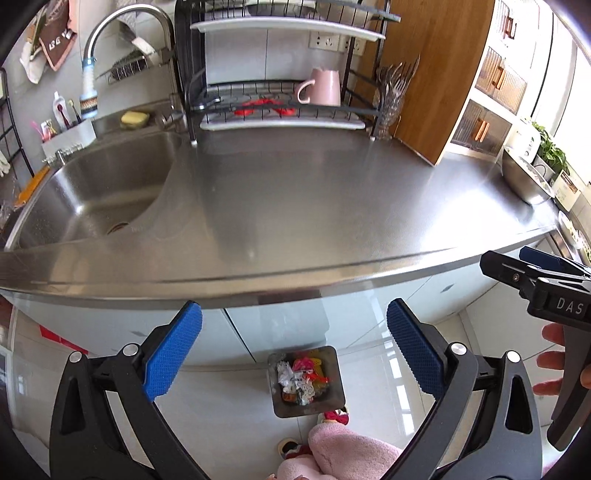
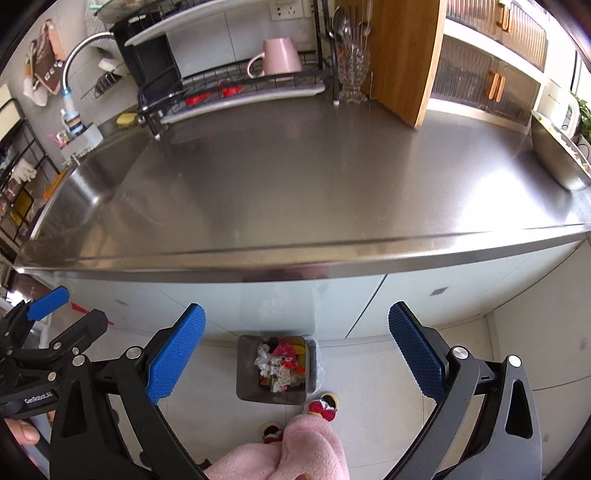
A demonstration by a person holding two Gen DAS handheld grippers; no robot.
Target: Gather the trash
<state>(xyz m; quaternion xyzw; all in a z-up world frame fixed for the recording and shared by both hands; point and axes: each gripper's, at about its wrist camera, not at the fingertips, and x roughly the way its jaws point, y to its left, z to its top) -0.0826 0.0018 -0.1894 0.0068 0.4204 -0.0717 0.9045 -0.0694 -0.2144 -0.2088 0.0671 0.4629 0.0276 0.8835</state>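
A small steel trash bin stands on the floor below the counter edge, holding crumpled wrappers in white, red and yellow. My left gripper hangs open above the bin with nothing between its blue pads. My right gripper is also open and empty, over the bin. In the left wrist view the right gripper shows at the far right; in the right wrist view the left gripper shows at the far left. The steel countertop is bare in front.
A sink with a faucet lies at the left. A dish rack with a pink mug stands at the back, beside a wooden board. A steel bowl sits at the right. Pink-trousered legs and slippers are beside the bin.
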